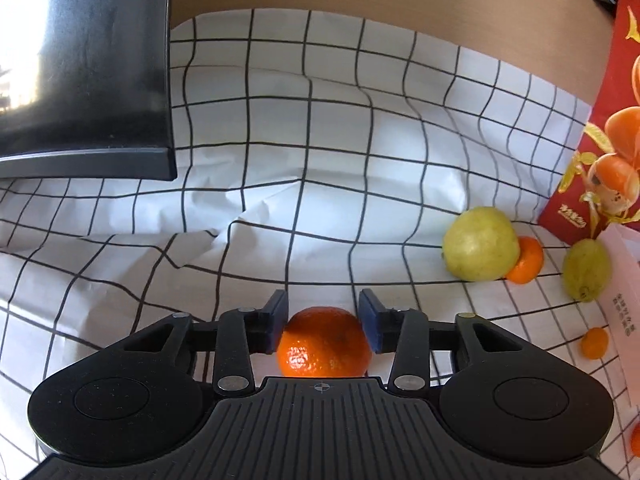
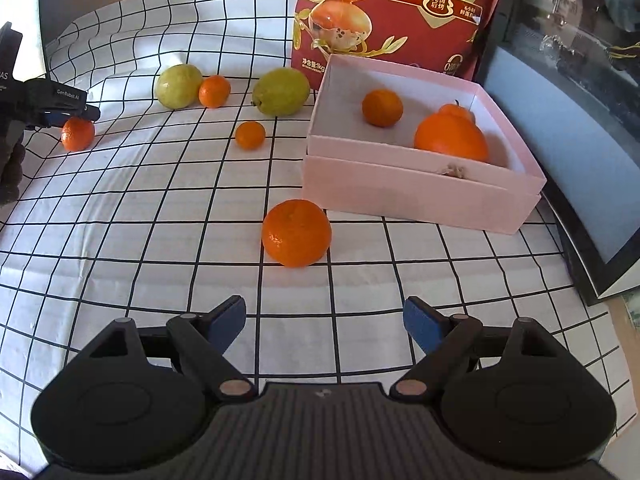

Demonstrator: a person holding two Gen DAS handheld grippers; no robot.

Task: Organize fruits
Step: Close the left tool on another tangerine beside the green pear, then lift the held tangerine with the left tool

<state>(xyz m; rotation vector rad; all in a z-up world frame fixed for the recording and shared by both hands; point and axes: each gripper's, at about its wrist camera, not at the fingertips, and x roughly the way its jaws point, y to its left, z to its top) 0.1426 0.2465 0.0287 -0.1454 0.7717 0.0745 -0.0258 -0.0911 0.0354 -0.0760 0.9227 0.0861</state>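
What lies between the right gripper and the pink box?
In the right wrist view, one large orange sits on the checked cloth between the right gripper and the pink box.

Wrinkled matt checked cloth (image 2: pixel 120 208), glossy dimpled mandarin (image 2: pixel 296 233), matt pink box (image 2: pixel 420 196), probably cardboard, glossy printed bag (image 2: pixel 400 8).

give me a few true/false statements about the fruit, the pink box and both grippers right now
1. The left gripper has a mandarin between its pads. True.
2. The right gripper is shut on an orange. False: its jaws are wide open with nothing between them; the nearest orange lies ahead on the cloth.
3. The pink box has no fruit in it. False: it holds a small orange and a large orange.
4. Two green fruits, one left of the other, lie outside the box. True.
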